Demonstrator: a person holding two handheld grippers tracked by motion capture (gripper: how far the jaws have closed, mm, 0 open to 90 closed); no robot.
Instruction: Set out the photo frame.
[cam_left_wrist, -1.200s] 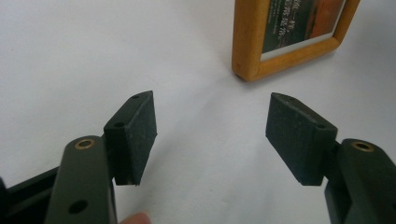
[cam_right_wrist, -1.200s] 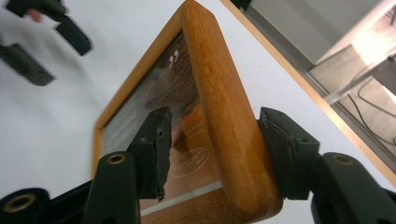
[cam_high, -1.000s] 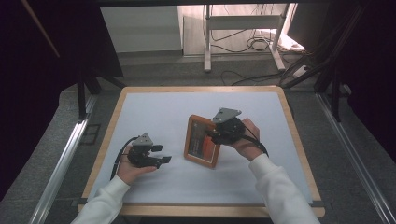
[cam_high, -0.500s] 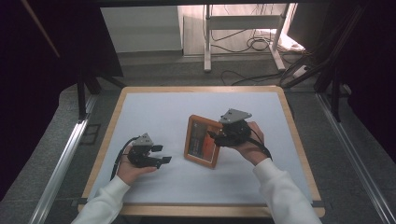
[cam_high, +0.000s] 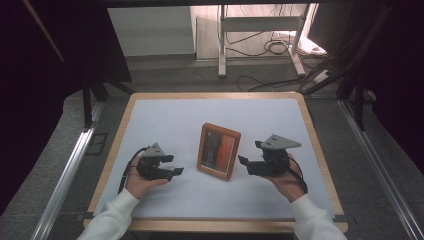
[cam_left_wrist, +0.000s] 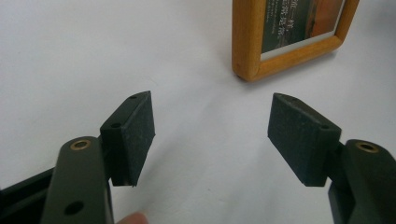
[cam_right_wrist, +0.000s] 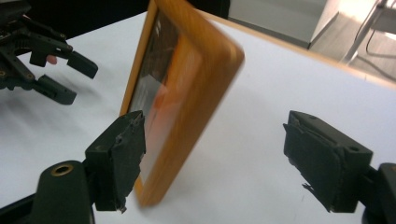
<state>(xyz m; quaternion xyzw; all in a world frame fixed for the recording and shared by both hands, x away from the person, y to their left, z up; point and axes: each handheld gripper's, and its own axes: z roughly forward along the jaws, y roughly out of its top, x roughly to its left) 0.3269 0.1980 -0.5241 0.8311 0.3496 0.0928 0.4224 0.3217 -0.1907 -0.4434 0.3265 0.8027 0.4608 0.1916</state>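
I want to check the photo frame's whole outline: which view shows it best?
The high view: the whole photo frame shows, sharp. The left gripper view catches just its lower corner; the right gripper view shows it close, edge-on and blurred.

You see the white rectangular tabletop (cam_high: 165, 122) evenly lit from above, while dark surroundings frame it and brightness spills in at the far top. In your right gripper view the orange wooden picture frame (cam_right_wrist: 187, 93) smears with motion blur. Soft shadows sit beneath it.
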